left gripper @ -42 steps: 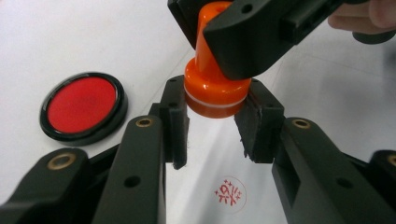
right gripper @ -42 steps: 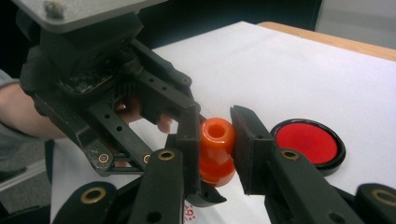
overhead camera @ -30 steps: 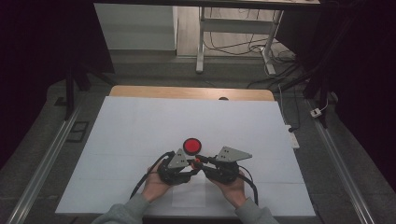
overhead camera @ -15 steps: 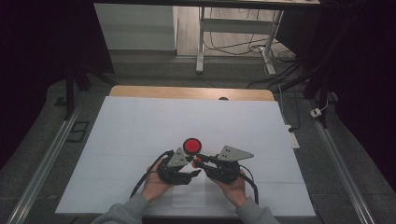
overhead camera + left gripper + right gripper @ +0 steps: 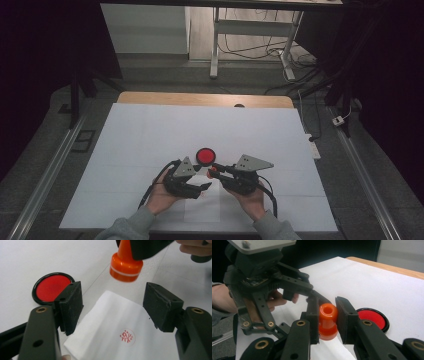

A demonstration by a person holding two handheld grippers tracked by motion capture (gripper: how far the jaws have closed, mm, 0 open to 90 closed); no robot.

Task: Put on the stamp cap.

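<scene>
Stamping looked nearly finished: an orange plastic stamp with a white band near its base (image 5: 125, 266) hung just above the far edge of a white sheet of paper (image 5: 110, 322), clamped by its neck between the jaws of the right gripper (image 5: 327, 317), which pressed on it from both sides. A round red imprint (image 5: 127, 336) already sat on the paper, near the edge closest to the person. Beside the paper's far left corner lay a round red ink pad in a black rim (image 5: 51, 287), on the white table cover (image 5: 150, 135).

The left gripper (image 5: 112, 305) hovered low over the paper with its jaws apart; they had just been opening, and nothing was pinched between them, the paper lying flat beneath. In the high view both grippers sat side by side, the left one (image 5: 197, 186) and the right one (image 5: 216, 172), just short of the ink pad (image 5: 205, 156).

Judging from this, the step in hand was lifting the stamp away from the paper cleanly. Done well, it would call for a straight rise, with no sideways drag over the wet imprint. The right gripper's squeeze on the neck should hold steady so the stamp would not tilt or slip. The left gripper would best keep off the fresh ink, steadying the paper only by a blank margin if it started to lift.
</scene>
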